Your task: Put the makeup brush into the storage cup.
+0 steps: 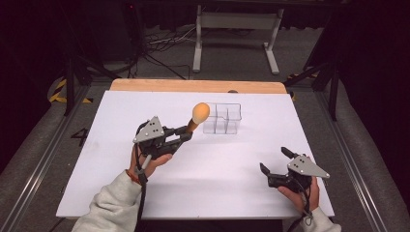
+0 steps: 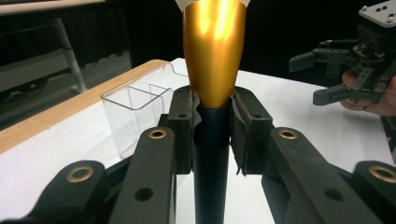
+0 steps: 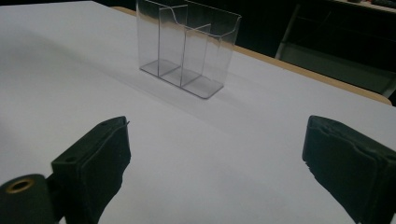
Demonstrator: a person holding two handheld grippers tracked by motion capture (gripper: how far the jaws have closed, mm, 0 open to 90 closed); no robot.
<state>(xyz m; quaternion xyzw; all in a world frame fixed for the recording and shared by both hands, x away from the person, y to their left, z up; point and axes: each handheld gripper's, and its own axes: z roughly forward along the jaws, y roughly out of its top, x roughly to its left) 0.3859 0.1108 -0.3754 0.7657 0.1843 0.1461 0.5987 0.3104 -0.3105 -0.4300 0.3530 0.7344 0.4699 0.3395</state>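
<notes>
A brush with a dark handle point(image 2: 211, 158), a gold cone-shaped collar point(image 2: 214, 51) and a rounded tan head point(image 1: 200, 112) is clamped in my left gripper point(image 1: 186, 131) point(image 2: 212, 109). The gripper is shut on it where handle meets collar. It holds the brush tilted up, its head just left of a clear plastic organizer point(image 1: 222, 118) point(image 2: 135, 107) point(image 3: 187, 46) with several upright compartments. My right gripper point(image 1: 275, 160) point(image 3: 215, 163) rests near the table's front right, open, with nothing between its jaws, facing the organizer. It is also at the right edge of the left gripper view point(image 2: 336, 74).
A white sheet point(image 1: 217, 169) covers the table, with a wooden strip point(image 1: 193, 86) along the far edge. Behind the table stand a white metal frame point(image 1: 237, 38) and loose cables point(image 1: 164, 43) on the floor. Metal rails point(image 1: 43, 145) run along both sides.
</notes>
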